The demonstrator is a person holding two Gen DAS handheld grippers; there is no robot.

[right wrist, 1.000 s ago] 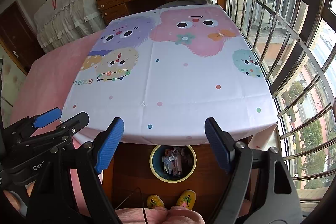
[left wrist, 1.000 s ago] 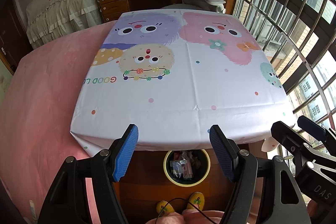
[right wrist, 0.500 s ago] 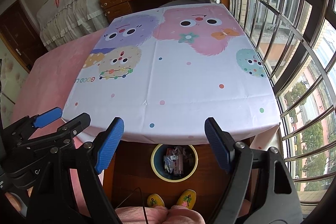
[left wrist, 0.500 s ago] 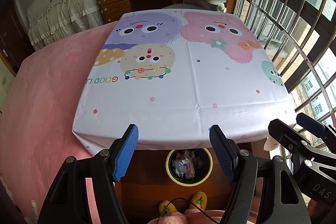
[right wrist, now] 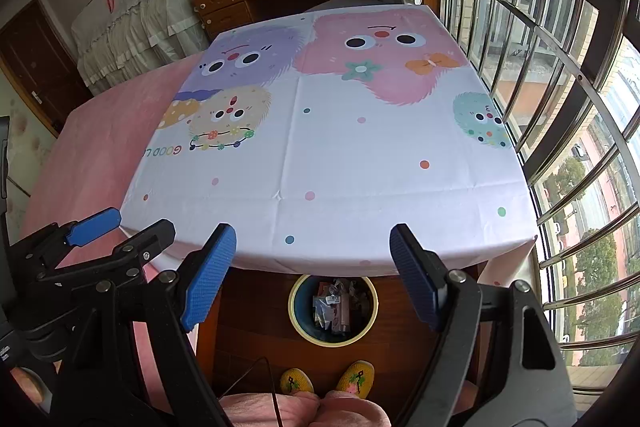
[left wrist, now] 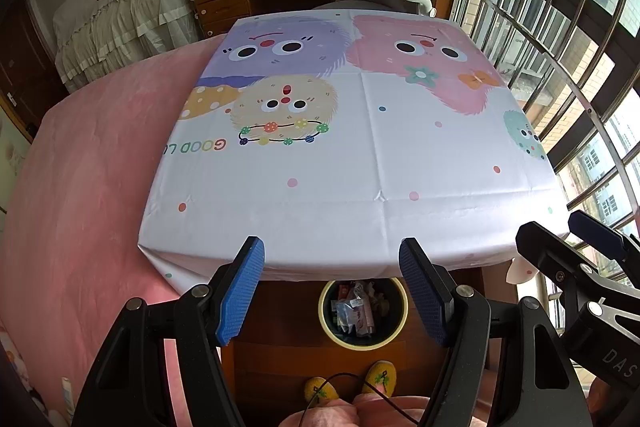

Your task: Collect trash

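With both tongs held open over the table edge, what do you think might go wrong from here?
1. The left tongs and right tongs hang side by side; they might knock together.
2. The tablecloth drapes loosely over the near edge, so a finger might snag it.
3. The bin sits partly under the table, near the slippers; a step could tip it.

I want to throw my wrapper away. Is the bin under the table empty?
No. The bin on the floor holds wrappers piled inside it, seen from both wrist views. How deep the pile goes cannot be told.
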